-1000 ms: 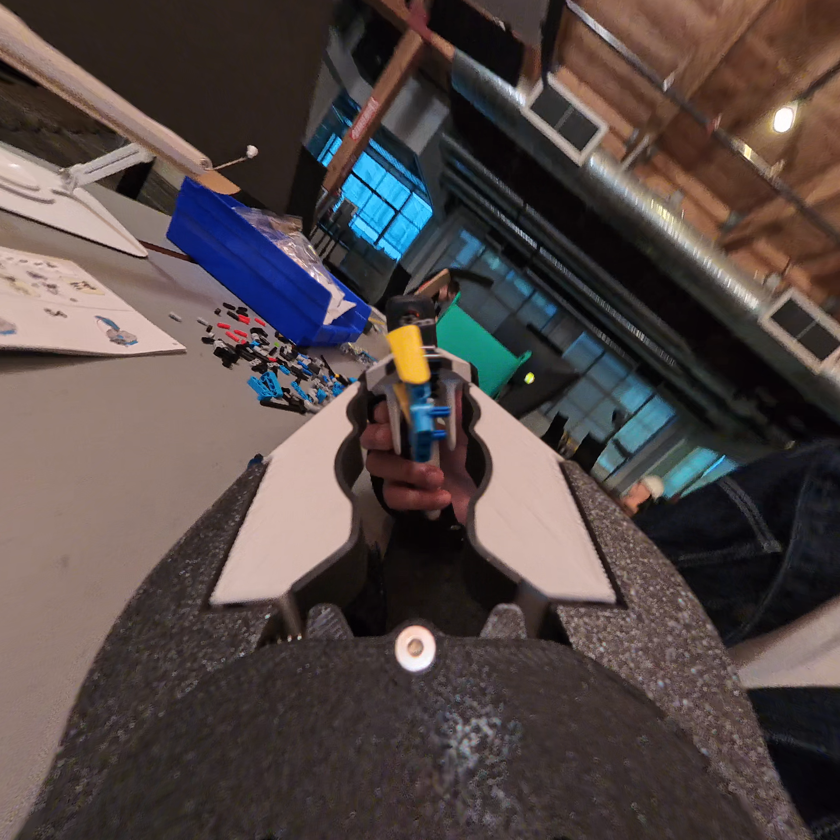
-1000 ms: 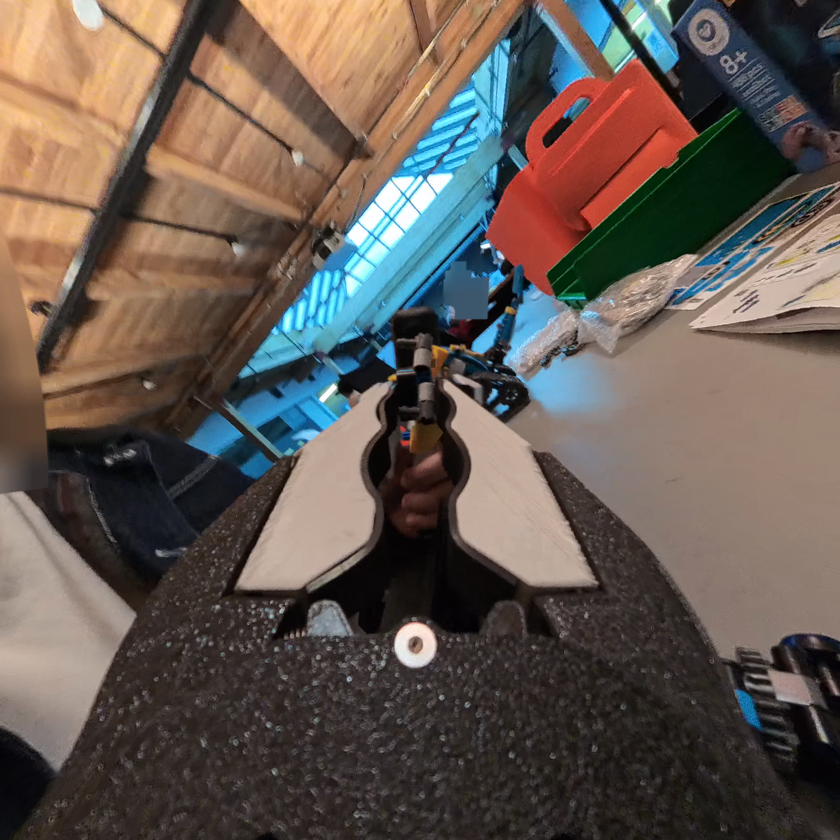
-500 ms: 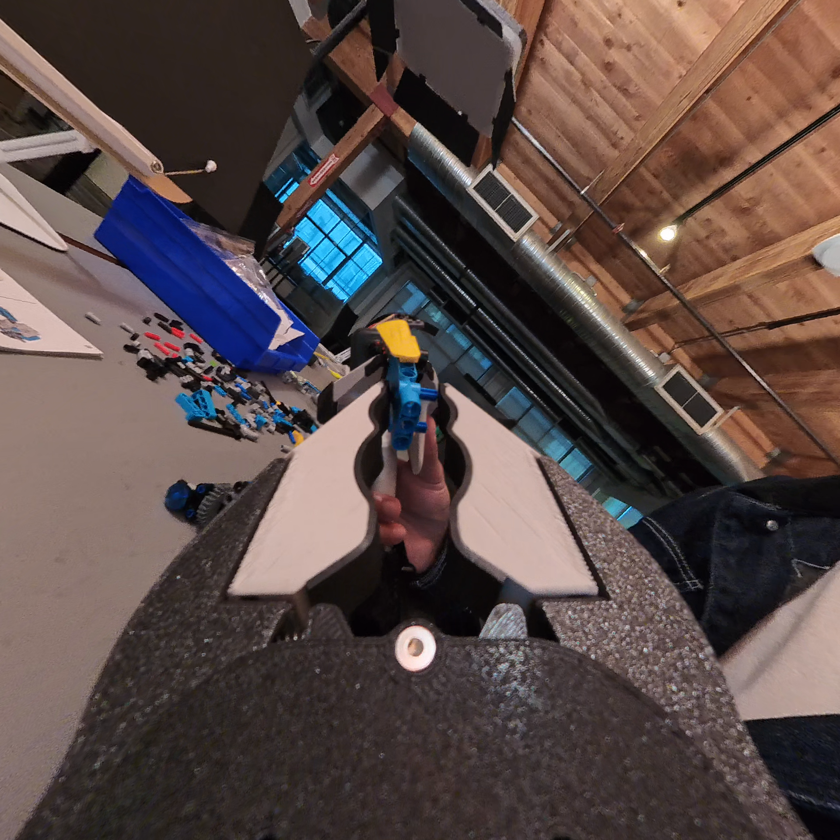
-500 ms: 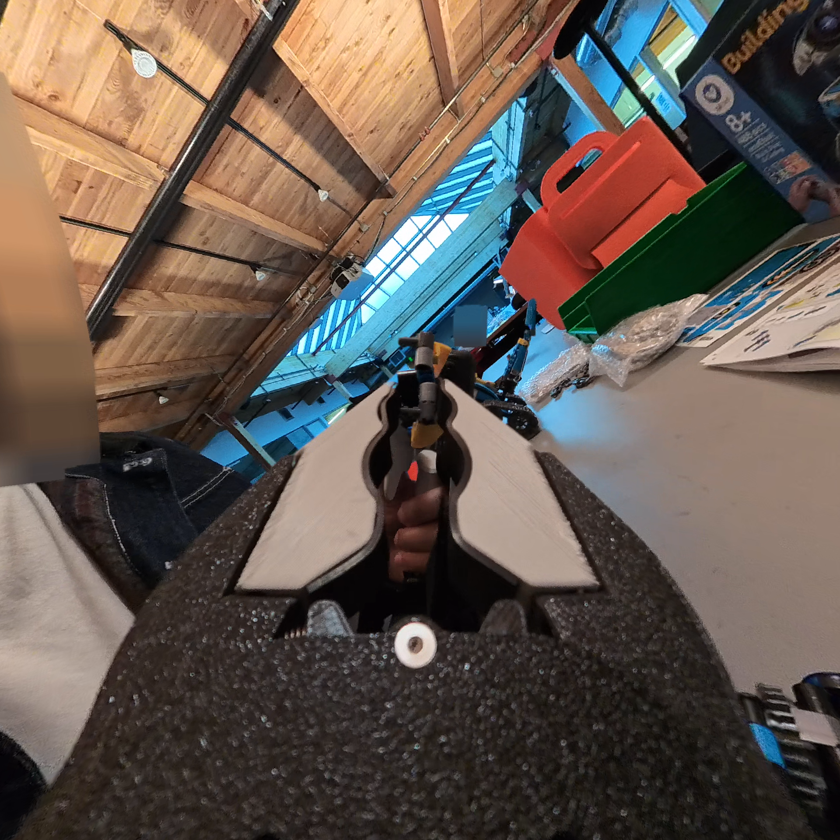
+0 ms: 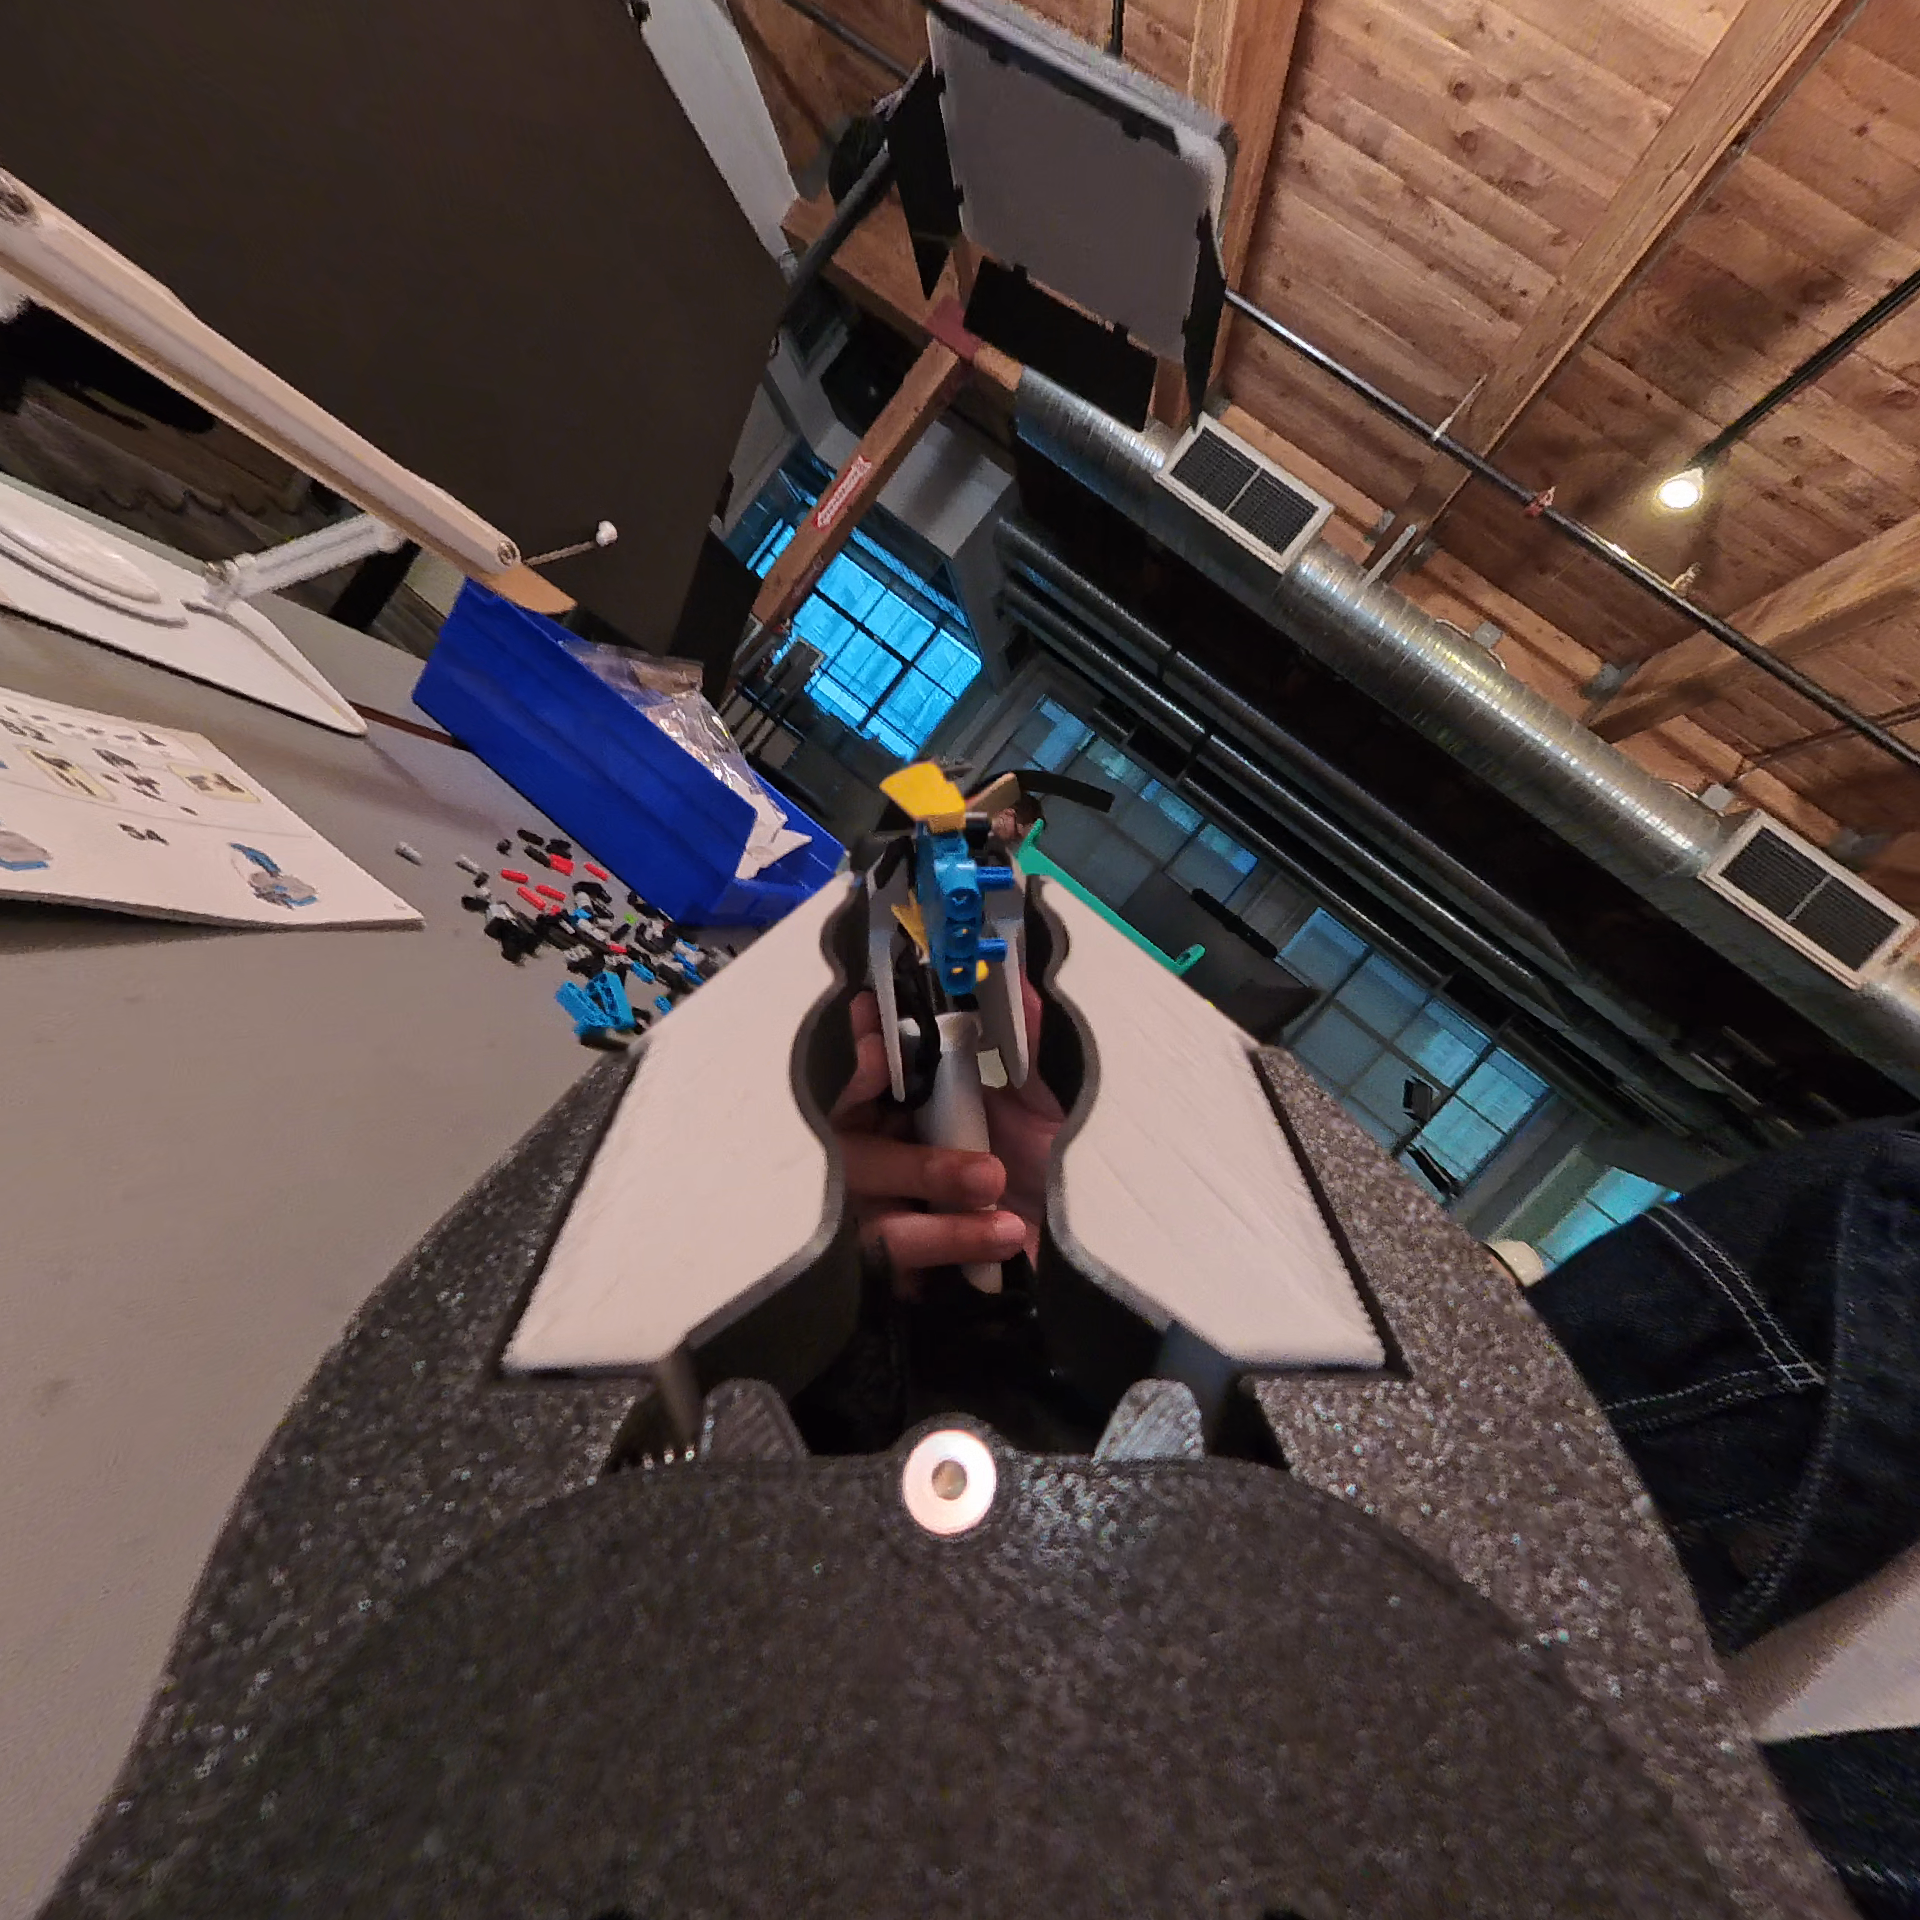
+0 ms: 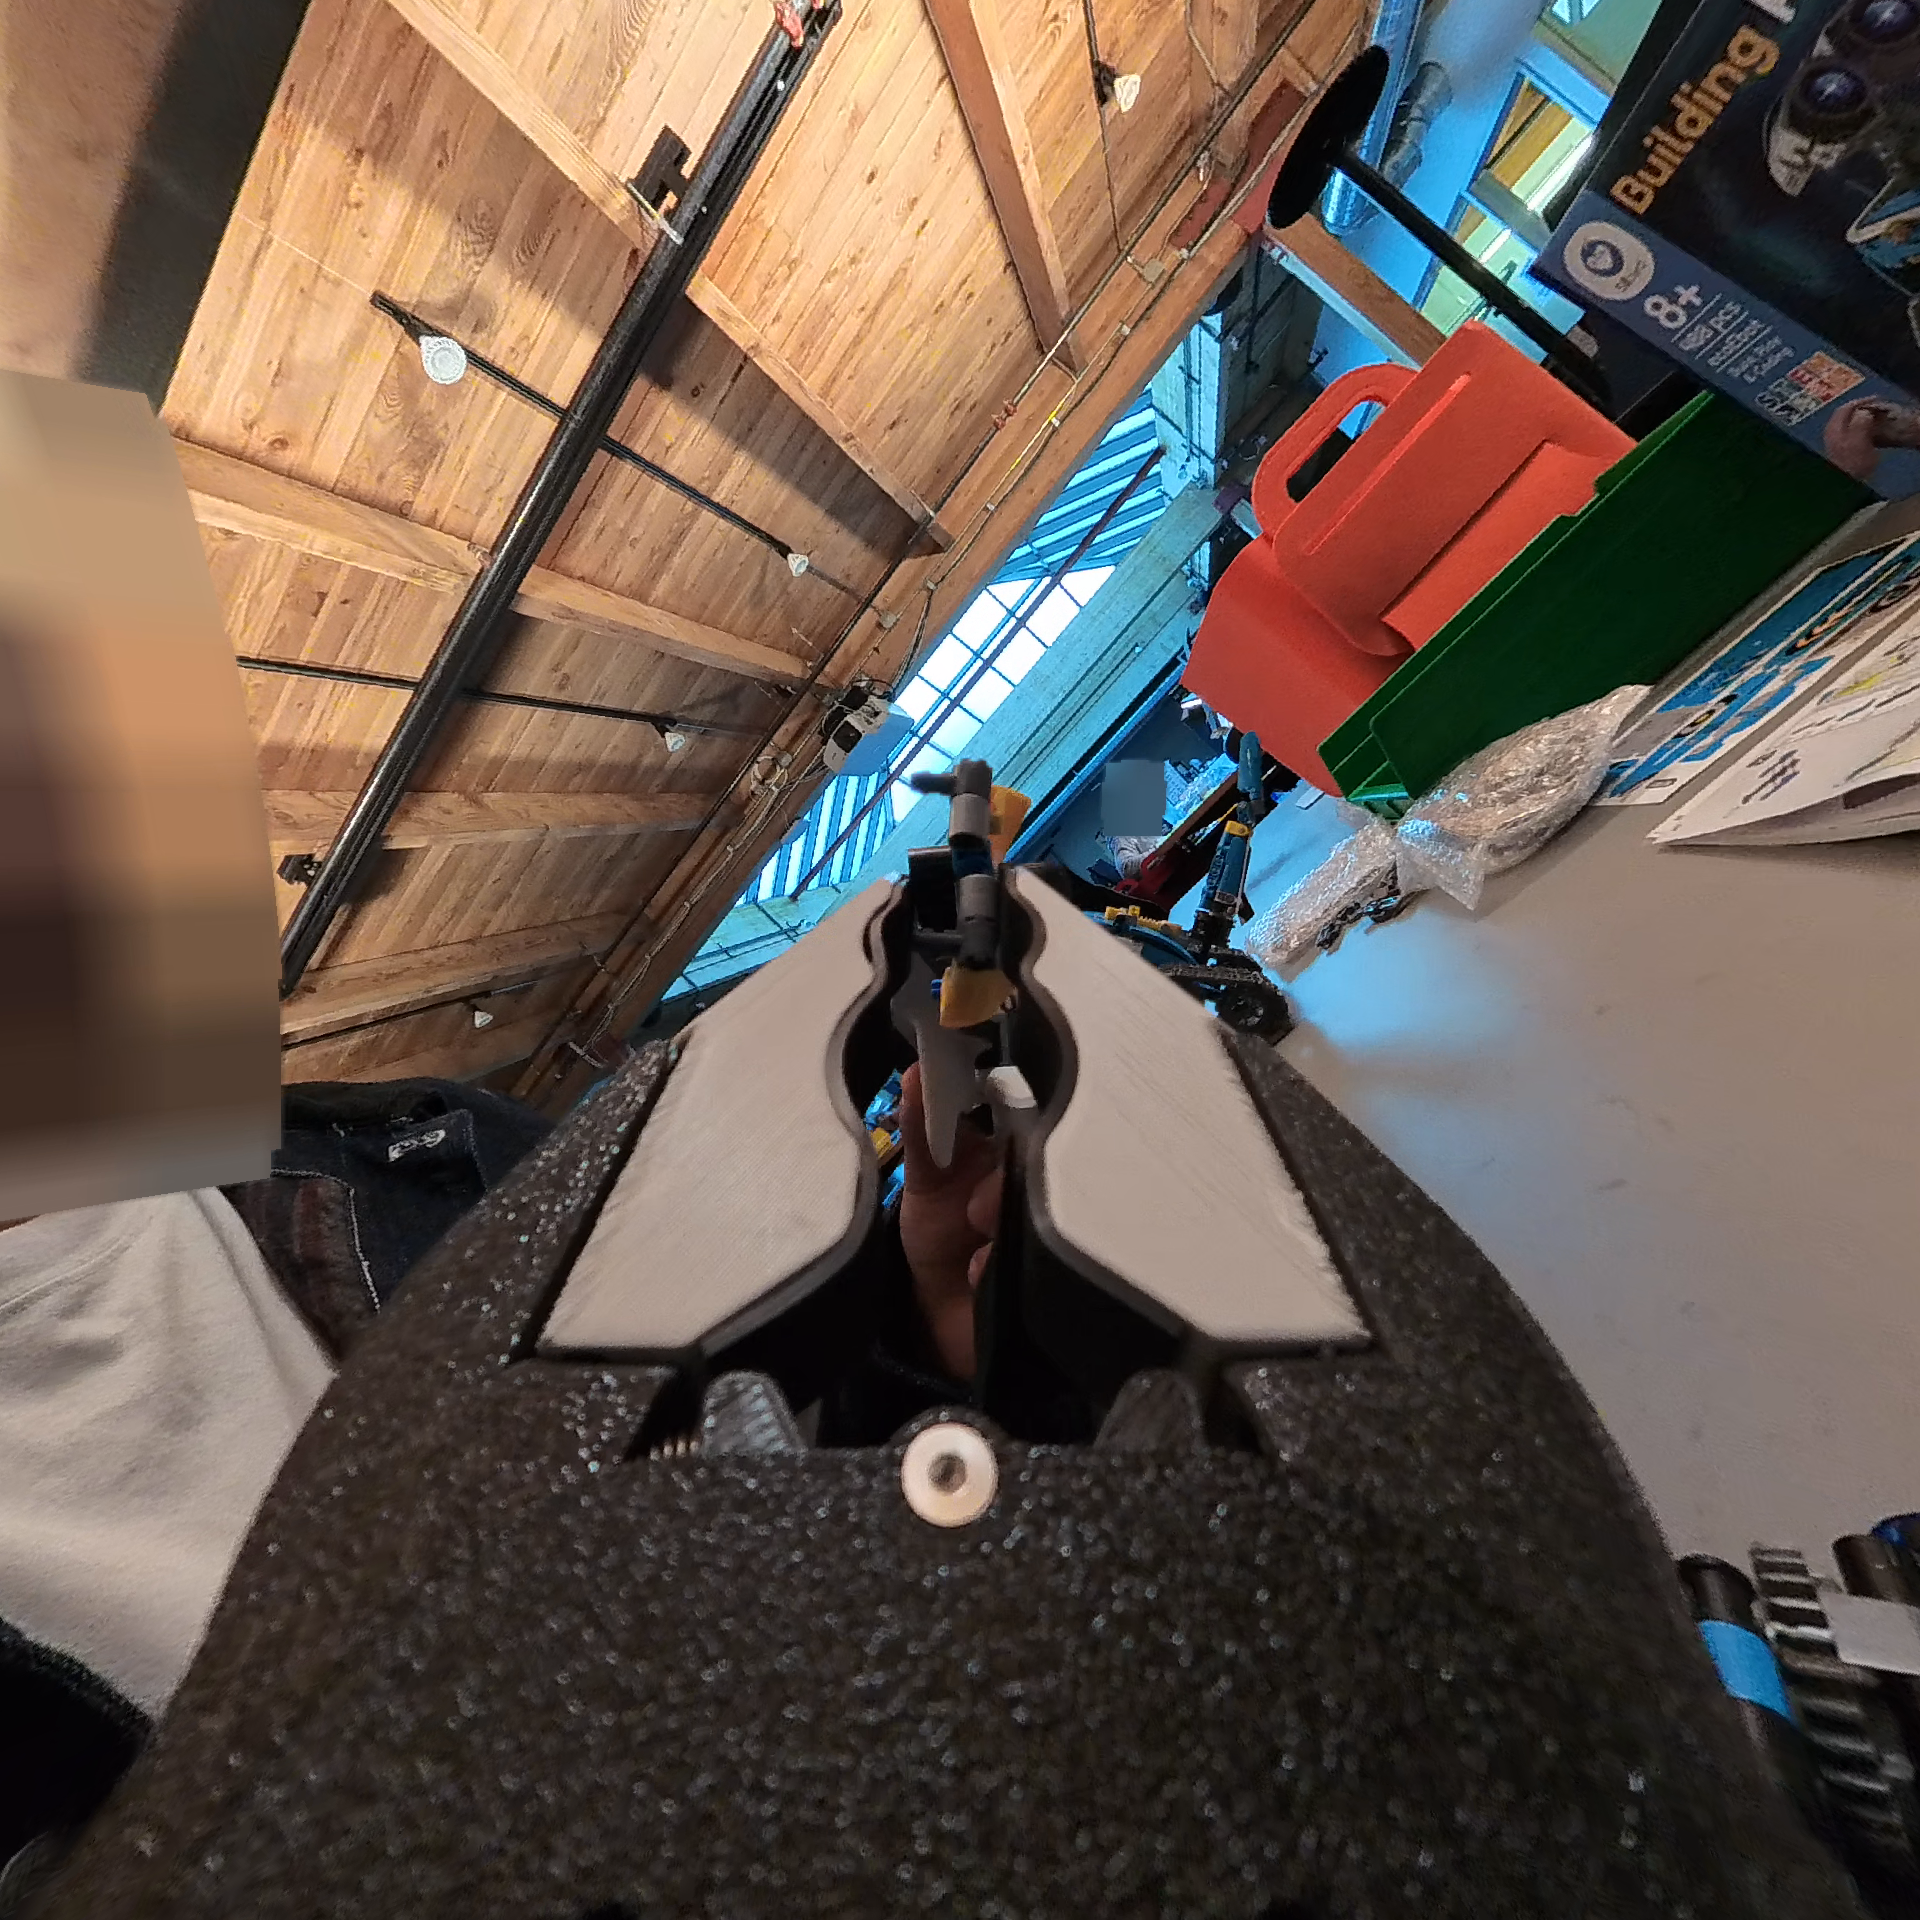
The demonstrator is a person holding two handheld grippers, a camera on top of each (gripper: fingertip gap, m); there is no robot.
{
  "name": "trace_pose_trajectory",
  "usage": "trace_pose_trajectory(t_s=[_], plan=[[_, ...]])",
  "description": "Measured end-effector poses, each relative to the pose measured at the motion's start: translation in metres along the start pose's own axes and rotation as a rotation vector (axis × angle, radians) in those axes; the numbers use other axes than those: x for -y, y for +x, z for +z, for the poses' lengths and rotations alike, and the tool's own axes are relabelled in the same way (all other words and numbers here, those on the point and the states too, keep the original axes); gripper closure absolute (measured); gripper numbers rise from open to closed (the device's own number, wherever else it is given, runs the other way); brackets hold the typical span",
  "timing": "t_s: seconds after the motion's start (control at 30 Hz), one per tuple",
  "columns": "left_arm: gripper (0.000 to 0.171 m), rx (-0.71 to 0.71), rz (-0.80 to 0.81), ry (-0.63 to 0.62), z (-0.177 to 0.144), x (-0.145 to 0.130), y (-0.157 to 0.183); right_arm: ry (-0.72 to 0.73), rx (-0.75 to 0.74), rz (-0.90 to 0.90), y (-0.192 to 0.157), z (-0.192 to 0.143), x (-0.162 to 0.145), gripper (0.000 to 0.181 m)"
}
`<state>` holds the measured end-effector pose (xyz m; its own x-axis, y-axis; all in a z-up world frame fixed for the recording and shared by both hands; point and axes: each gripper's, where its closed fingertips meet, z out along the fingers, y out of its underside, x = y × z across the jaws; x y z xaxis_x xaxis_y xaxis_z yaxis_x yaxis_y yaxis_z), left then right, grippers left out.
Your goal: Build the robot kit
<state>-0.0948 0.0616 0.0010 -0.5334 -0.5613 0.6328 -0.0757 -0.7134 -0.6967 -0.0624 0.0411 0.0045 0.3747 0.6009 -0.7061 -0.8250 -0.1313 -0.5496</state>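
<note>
My left gripper (image 5: 940, 906) is shut on a small brick assembly (image 5: 960, 920) with a blue beam, a yellow piece on top and grey parts, held up in the air above the grey table (image 5: 208, 1143). My right gripper (image 6: 958, 906) faces it and is shut on the same assembly (image 6: 972, 992), where a grey pin and a yellow piece show. In the left wrist view the right gripper's grey fingers (image 5: 886, 997) reach in from behind, with a hand (image 5: 935, 1195) on its handle.
A blue bin (image 5: 603, 738), scattered small bricks (image 5: 582, 925), an instruction sheet (image 5: 156, 821) and a white lamp base (image 5: 125, 592) lie on the left. An orange case (image 6: 1382, 561), green bin (image 6: 1600, 613), plastic bags (image 6: 1507, 790), booklets (image 6: 1818, 748), a built model (image 6: 1205, 935) and a wheeled part (image 6: 1818, 1683) lie on the right. The tips of one gripper are about 5 cm away from the tips of the other.
Both grippers have tilted and turned together with the assembly between them. The yellow piece now stands higher above the left fingertips. Both grippers stayed shut on it.
</note>
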Motion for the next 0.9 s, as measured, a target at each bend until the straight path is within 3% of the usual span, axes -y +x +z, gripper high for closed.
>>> trace_pose_trajectory(t_s=[0.2, 0.4, 0.67, 0.9], plan=[[0.150, 0.032, 0.059, -0.060, 0.005, -0.011, -0.001, -0.031, 0.000, -0.001, 0.000, 0.004, -0.006, 0.166], [0.161, 0.009, 0.045, -0.035, 0.007, -0.011, 0.004, -0.037, 0.016, 0.025, -0.001, 0.007, -0.010, 0.166], [0.156, -0.072, -0.042, 0.018, 0.004, -0.005, 0.010, -0.103, 0.019, 0.043, -0.002, 0.010, -0.021, 0.165], [0.164, 0.072, 0.046, -0.092, 0.001, -0.016, -0.010, -0.162, -0.149, -0.144, 0.012, 0.005, -0.021, 0.166]])
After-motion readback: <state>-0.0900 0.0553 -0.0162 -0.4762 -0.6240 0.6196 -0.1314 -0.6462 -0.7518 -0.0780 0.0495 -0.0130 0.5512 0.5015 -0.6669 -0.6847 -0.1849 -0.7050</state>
